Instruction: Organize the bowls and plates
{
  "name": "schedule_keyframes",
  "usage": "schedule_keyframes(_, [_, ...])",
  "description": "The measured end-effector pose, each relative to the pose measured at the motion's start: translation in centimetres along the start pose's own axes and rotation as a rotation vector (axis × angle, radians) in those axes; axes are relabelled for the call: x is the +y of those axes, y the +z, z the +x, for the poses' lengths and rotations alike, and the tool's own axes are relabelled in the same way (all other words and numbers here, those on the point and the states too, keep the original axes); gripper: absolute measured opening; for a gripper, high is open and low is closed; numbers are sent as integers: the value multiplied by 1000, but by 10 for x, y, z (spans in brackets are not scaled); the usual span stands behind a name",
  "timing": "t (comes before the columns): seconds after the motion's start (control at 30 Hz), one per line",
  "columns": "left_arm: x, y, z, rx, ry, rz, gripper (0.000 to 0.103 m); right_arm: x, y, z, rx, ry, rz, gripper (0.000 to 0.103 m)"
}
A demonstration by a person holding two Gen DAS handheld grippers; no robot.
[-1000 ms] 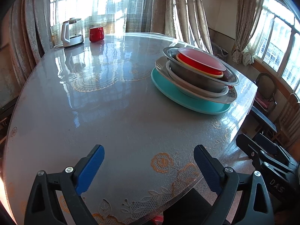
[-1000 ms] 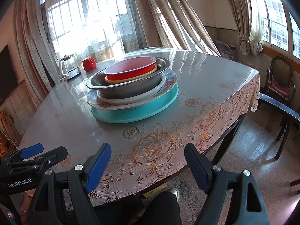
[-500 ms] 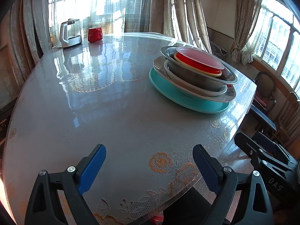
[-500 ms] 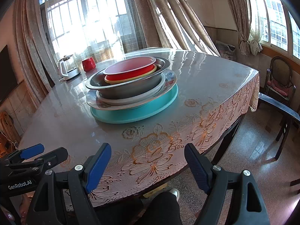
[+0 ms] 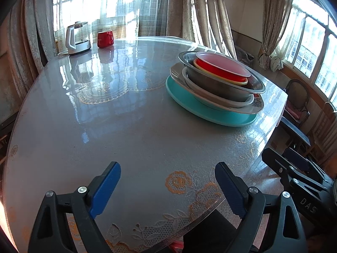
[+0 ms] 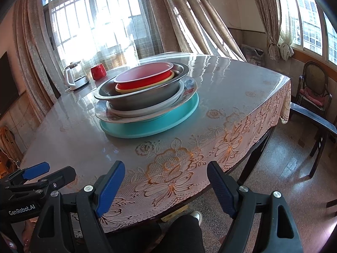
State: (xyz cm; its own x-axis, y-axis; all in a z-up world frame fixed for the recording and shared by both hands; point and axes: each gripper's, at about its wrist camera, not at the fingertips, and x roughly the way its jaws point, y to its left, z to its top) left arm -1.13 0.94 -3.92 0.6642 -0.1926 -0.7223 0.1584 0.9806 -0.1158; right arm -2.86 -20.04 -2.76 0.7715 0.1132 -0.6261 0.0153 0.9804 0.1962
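- Little has moved since the earlier frames: both views hold nearly the same framing, and the left gripper [image 5: 167,186] has its pads a shade closer together than before, with nothing between them.
- Left gripper is released and empty, poised over the near edge of the table [image 5: 126,130], pointing down across it.
- Right gripper [image 6: 166,186] is also released and empty, its jaws wide over the lace cloth [image 6: 168,168] at the table's edge; a person's dark trouser leg and shoe show below it.
- Each gripper is seen at the side of the other's view, so the 2 sit close together, side by side.
- Task's things sit further out as 1 stack [image 6: 145,97], well apart from both grippers: a teal plate [image 6: 183,116] at the bottom, a patterned plate, a white dish, a steel bowl [image 6: 147,99], then a yellow-rimmed dish and a red bowl [image 6: 145,80] on top.
- Stack looks already nested by size, so I judge the job to be at or near its end, or else not begun.
- If more is needed, take the red bowl first, pinching its rim from the near side, and lift straight up so the steel bowl below does not slide.
- Glossy table cover may let the plates skate; steady the stack with the other gripper.
- Kettle [image 5: 76,38] and red mug [image 5: 105,39] stand at the far edge, clear of the work.
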Motion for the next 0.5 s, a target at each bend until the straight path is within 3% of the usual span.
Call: schedule_keyframes(0.5, [1,0,2,14,-1,-5,89,0,-1,2,6,-1,-3,82])
